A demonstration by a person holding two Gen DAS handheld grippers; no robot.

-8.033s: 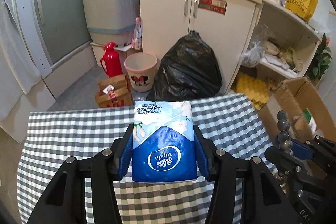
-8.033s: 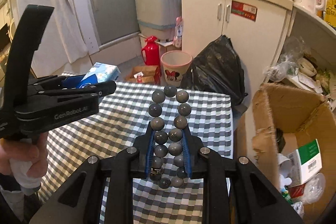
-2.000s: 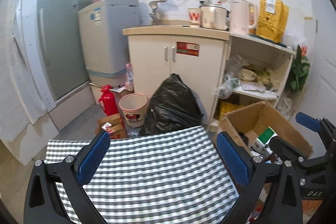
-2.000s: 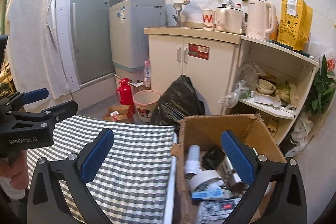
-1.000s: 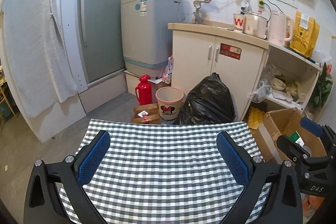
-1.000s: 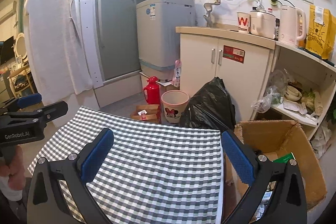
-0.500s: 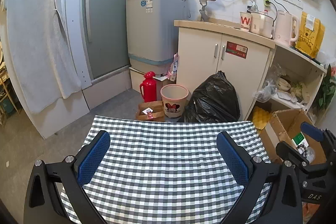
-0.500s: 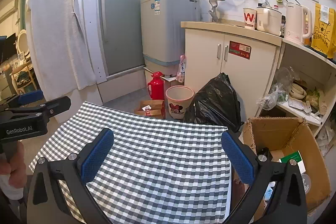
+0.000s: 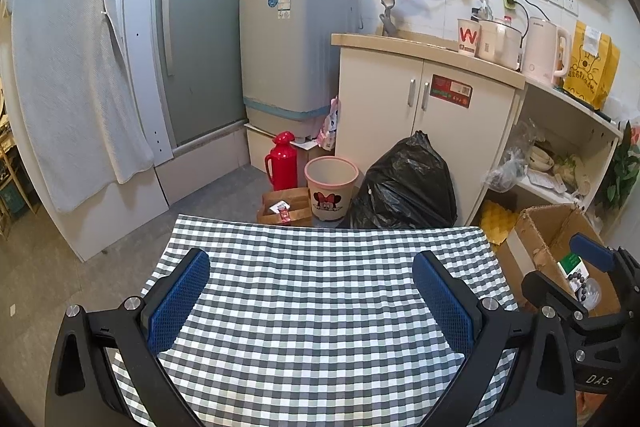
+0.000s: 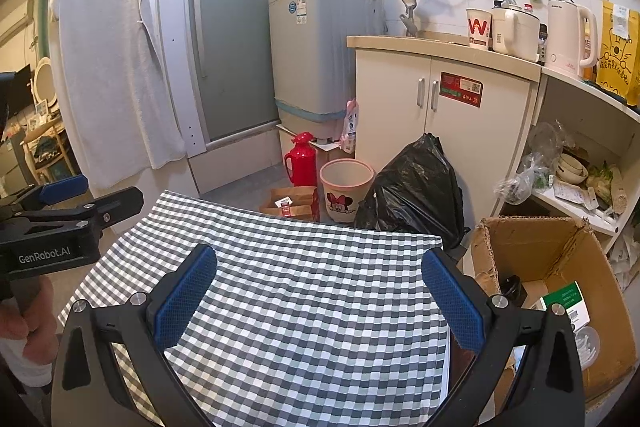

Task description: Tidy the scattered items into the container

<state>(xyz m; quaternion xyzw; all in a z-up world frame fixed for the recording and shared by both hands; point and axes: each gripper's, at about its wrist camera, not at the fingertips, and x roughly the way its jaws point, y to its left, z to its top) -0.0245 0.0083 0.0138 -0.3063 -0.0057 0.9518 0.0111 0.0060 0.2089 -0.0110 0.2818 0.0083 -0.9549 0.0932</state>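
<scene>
My left gripper (image 9: 310,279) is open with nothing between its blue pads, above a grey checked tablecloth (image 9: 320,323) that carries no items. My right gripper (image 10: 320,279) is open too and holds nothing over the same cloth (image 10: 312,315). The cardboard box (image 10: 532,247) stands on the floor just past the table's right edge, with a green-and-white carton (image 10: 564,301) in it. In the left wrist view the box (image 9: 540,227) sits far right, a dark bead string (image 9: 582,289) lies inside, and the right gripper (image 9: 560,267) shows in front of it.
Beyond the table's far edge are a black bin bag (image 9: 404,183), a pink bin (image 9: 330,191), a red flask (image 9: 282,167) and a small brown box (image 9: 286,211). A white cabinet (image 10: 444,115) and open shelves (image 10: 580,163) stand behind. A hand (image 10: 24,315) holds the left gripper (image 10: 100,191).
Eight seconds ago the left gripper held a tissue pack and the right a bead string; both now stand open and hold nothing. Over the last second both views swung left from the box to the table.
</scene>
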